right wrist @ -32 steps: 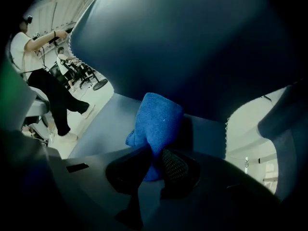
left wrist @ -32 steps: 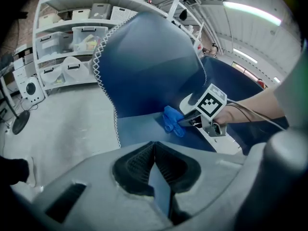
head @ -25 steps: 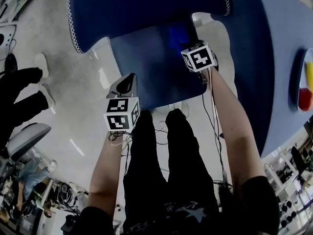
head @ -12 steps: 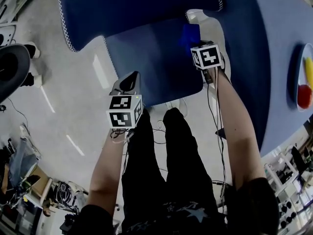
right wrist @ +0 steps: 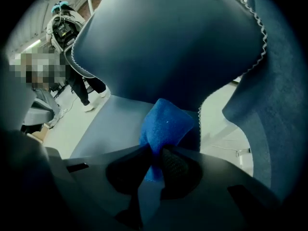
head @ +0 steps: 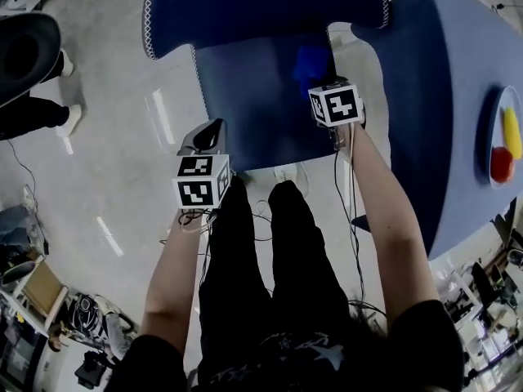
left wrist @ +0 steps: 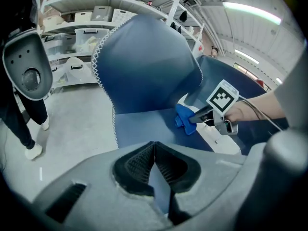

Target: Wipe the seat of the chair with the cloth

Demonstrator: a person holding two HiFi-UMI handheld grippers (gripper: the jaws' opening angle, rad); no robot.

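Pale grey floor (head: 114, 162) — white shelves (left wrist: 62, 1) holding storage boxes (left wrist: 87, 33); strip light (left wrist: 250, 12) overhead, blue-covered tabletop (head: 437, 121) at right.

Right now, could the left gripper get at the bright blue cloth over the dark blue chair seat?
Probably yes: only bare seat lies between the left gripper and the cloth, though the right gripper is shut on it.

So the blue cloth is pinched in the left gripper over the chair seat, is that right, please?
Not quite: the blue cloth is pinched in the right gripper, not the left. The right gripper view shows it between those jaws, over the chair seat. The left gripper is shut with nothing in it.
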